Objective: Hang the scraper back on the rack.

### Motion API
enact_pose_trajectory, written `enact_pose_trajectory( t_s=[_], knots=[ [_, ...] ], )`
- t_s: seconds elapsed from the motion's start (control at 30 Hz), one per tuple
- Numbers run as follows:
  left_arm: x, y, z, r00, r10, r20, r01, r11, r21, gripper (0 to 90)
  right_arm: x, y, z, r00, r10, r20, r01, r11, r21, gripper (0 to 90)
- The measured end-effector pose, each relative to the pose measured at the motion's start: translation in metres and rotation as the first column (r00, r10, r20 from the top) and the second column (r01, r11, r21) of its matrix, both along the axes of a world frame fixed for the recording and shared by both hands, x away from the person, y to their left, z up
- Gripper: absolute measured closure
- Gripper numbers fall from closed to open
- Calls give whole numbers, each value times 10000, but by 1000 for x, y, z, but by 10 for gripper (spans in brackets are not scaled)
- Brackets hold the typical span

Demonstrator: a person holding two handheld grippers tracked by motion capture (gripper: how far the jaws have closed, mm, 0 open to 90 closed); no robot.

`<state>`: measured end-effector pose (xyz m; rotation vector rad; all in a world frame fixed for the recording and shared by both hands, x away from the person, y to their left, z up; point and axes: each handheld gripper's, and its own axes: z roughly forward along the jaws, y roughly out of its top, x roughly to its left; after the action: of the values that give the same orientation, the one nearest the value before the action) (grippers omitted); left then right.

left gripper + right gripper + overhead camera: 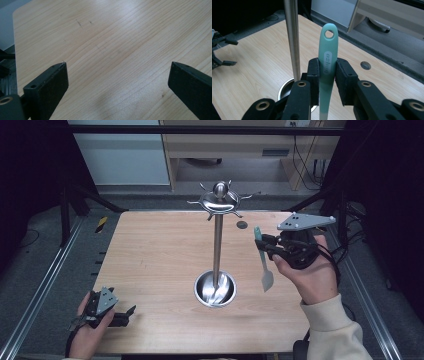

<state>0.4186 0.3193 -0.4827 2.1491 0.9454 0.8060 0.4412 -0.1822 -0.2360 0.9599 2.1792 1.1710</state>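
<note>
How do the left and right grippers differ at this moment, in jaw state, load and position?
The right gripper is shut on a green spatula, gripping its handle near the hole end; the left gripper is open and holds nothing. The right gripper is raised above the table beside the steel utensil stand, while the left gripper sits low at the table's near left corner. Both have black jaws and a grey plate on top.
</note>
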Motion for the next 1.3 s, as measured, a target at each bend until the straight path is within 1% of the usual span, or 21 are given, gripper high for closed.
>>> enact_pose_trajectory(
  t_s=[0.13,0.23,0.43,0.53,0.6,0.63,0.73,1.03,1.13,1.23,1.3],
  knots=[
    [0,0,0,10000,3,1,-3,10000,-4,28,-2,0,3,9999,122,81,-123,9998,172,742],
    [0,0,0,10000,-5,3,5,10000,3,28,-3,1,5,9997,148,183,-150,9998,98,742],
    [0,0,0,10000,-4,3,4,10000,-4,28,-5,3,8,9992,208,348,-212,9997,114,742],
    [0,0,0,10000,-1,6,1,10000,-11,28,-7,6,13,9981,303,529,-309,9995,117,742],
    [0,0,0,10000,5,20,-5,10000,-1,28,-8,6,15,9979,321,561,-328,9994,116,742],
    [0,0,0,10000,2,20,-2,10000,-2,28,-9,8,18,9970,397,667,-409,9990,174,742],
    [0,0,0,10000,-3,9,3,10000,-4,28,-11,10,21,9957,488,781,-505,9985,196,742],
    [0,0,0,10000,-3,22,3,10000,-10,28,-18,14,27,9908,629,1197,-663,9975,244,742],
    [0,-1,0,10000,-3,15,3,10000,-5,28,-21,17,29,9886,746,1306,-782,9967,226,742],
    [0,-1,0,10000,-3,22,3,10000,-4,28,-22,18,29,9879,748,1355,-787,9966,230,742],
    [0,0,0,10000,-11,7,10,10000,11,28,-23,19,30,9868,768,1428,-824,9960,338,742]
  ],
)
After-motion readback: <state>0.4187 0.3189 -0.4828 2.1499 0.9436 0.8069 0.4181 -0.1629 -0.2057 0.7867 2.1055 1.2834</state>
